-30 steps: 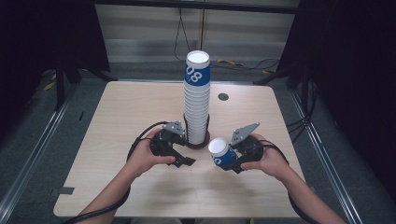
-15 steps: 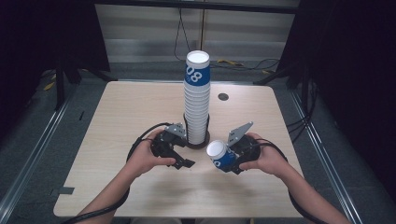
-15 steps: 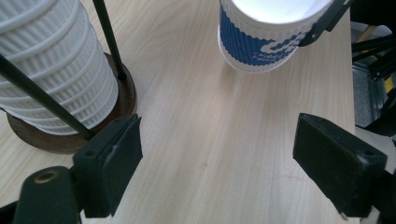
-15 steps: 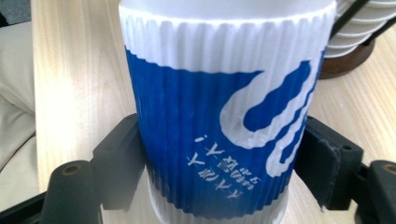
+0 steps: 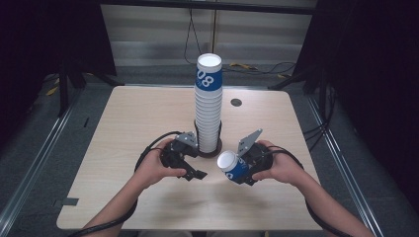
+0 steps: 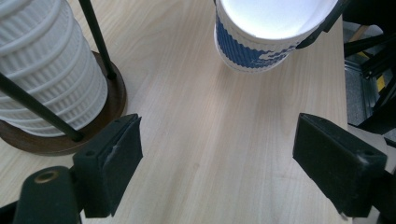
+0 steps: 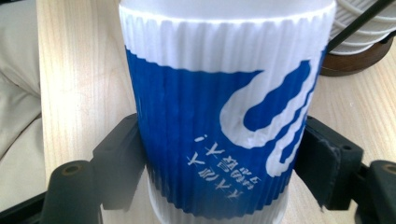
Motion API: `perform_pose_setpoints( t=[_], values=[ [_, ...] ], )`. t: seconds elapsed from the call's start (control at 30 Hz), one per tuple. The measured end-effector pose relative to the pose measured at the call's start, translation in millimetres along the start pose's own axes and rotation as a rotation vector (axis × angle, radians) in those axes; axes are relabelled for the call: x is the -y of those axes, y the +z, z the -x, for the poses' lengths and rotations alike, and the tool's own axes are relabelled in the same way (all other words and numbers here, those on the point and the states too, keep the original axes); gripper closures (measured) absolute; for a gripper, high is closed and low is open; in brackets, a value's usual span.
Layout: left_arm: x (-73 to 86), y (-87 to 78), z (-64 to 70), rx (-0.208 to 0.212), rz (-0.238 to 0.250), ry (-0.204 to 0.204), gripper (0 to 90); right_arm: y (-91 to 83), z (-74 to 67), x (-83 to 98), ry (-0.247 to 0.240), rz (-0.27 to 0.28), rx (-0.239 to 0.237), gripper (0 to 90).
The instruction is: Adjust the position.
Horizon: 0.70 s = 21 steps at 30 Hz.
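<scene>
The table (image 5: 128,148) carries the tall cup stack (image 5: 208,106) upright on its round wooden base (image 5: 210,152), ringed by thin black rods (image 6: 95,35); the single blue-and-white cup (image 5: 233,167) is held tilted just right of that base, clear of the tabletop, mouth turned toward the left hand; the right gripper (image 5: 247,165) pinches it across its ribbed wall, a pad on either side; the left gripper (image 5: 190,165) waits beside the base, jaws spread and holding nothing. To do this step well, I judge the grip should stay light so the paper wall does not buckle, and the cup be carried clear of the rods; the stack and its rods are the nearest obstacle; a small dark grommet (image 5: 236,102) lies well apart, out of the way.
</scene>
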<state>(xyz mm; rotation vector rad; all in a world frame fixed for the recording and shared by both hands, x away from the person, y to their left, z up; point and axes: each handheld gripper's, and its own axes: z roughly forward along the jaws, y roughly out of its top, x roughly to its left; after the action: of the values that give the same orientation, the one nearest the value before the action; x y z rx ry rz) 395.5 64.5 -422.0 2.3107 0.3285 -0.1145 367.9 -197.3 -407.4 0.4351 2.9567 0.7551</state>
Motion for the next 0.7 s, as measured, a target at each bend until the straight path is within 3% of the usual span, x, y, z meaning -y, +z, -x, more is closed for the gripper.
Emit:
perform_pose_setpoints(
  t=[0.3, 0.57, 0.7],
  values=[
    [-1.3, 2.2, 3.5, 0.028, -0.006, 0.006, 15.1, 1.6, -2.8, -6.7, -0.041, -0.059, -0.011, 23.5],
    [-3.0, 5.6, 6.2, 0.052, 0.01, 0.018, 15.1, 3.9, -5.7, -12.8, -0.046, -0.114, -0.02, 23.6],
    [-3.3, 6.4, 7.4, 0.065, 0.019, 0.018, 15.0, 5.2, -6.6, -16.6, -0.055, -0.116, -0.022, 23.6]
  ],
)
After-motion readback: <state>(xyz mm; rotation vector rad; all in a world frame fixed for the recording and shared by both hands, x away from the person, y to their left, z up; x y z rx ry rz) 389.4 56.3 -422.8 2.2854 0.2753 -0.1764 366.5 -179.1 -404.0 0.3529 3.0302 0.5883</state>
